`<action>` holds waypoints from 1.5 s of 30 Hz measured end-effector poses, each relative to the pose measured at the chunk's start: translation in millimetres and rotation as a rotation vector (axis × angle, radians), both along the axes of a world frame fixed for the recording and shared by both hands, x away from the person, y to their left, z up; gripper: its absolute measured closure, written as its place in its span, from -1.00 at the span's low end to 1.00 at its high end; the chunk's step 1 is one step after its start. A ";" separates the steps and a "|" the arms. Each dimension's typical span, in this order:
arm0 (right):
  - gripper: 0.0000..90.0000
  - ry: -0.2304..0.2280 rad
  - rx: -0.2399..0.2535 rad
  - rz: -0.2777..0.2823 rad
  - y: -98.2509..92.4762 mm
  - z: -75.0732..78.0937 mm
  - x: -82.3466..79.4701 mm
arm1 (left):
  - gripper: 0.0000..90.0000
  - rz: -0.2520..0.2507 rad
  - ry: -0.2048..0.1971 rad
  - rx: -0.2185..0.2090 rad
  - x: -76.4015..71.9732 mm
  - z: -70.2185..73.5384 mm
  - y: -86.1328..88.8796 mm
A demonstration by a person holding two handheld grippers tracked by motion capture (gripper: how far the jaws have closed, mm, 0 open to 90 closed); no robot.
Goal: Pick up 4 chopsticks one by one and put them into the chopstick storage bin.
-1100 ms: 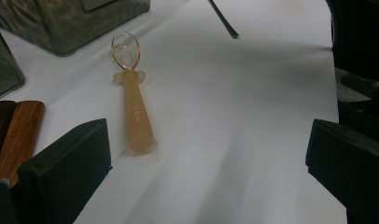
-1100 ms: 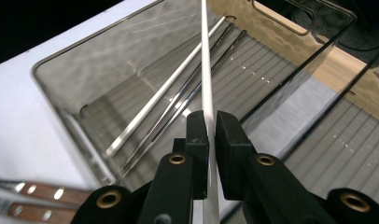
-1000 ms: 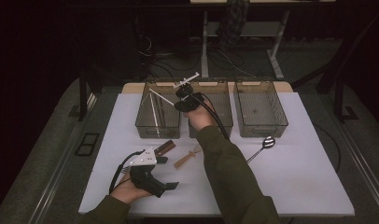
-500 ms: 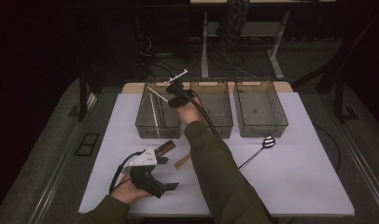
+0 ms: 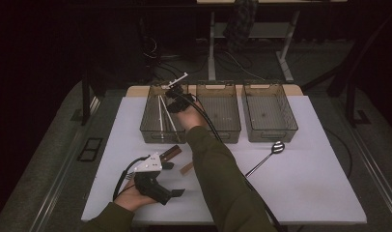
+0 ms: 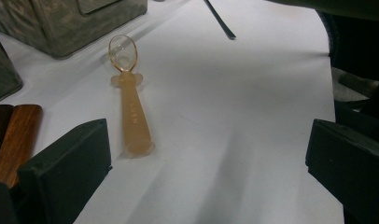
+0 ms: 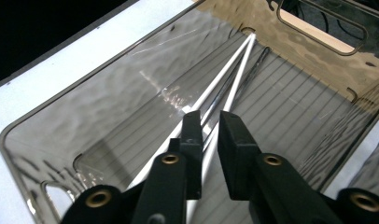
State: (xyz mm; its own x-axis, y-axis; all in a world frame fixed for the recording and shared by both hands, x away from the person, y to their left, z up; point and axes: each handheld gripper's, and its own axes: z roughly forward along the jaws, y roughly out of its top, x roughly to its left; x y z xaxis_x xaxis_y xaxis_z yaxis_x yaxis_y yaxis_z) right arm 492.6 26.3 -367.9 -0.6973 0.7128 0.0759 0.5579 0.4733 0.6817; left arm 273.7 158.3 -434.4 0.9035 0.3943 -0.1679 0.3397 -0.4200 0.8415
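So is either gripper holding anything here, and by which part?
Nothing held: left gripper is open over bare table; right gripper, jaws just opening, stands over the chopsticks in the bin.

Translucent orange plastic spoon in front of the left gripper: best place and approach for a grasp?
Grip the translucent orange plastic spoon across its straight handle, about mid-length, coming down from above with the open left gripper. It lies flat on the white table, the handle end nearest the gripper and the bowl pointing away. The handle is narrow and even, with bare table on both sides.

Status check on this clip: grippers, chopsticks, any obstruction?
Right hand-held gripper over left bin, jaws just opening, white chopsticks released inside. Left hand-held gripper open near orange spoon. Nothing obstructing.
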 end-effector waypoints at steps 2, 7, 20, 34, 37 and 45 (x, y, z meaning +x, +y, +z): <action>0.62 0.005 0.009 0.004 -2.8 2.3 -1.0 | -1.00 0.000 -0.001 0.002 0.2 -0.1 0.1; 0.35 0.017 0.036 0.043 -10.9 7.8 -7.9 | -1.00 0.002 0.000 0.003 0.9 -0.2 0.4; -0.13 0.005 0.132 0.141 -52.8 23.1 -35.8 | -1.00 0.022 0.002 -0.008 1.6 -0.5 2.9; -0.31 -0.032 0.199 0.151 -116.9 12.3 -70.8 | -1.00 0.044 0.010 -0.004 4.3 -1.0 3.4; -0.35 -0.045 0.218 0.155 -132.1 11.4 -85.1 | -1.00 0.047 0.004 0.007 4.4 -1.1 2.3; -0.41 -0.086 0.192 0.132 -176.3 -5.3 -124.9 | -1.00 0.074 0.011 0.009 6.9 -1.8 3.9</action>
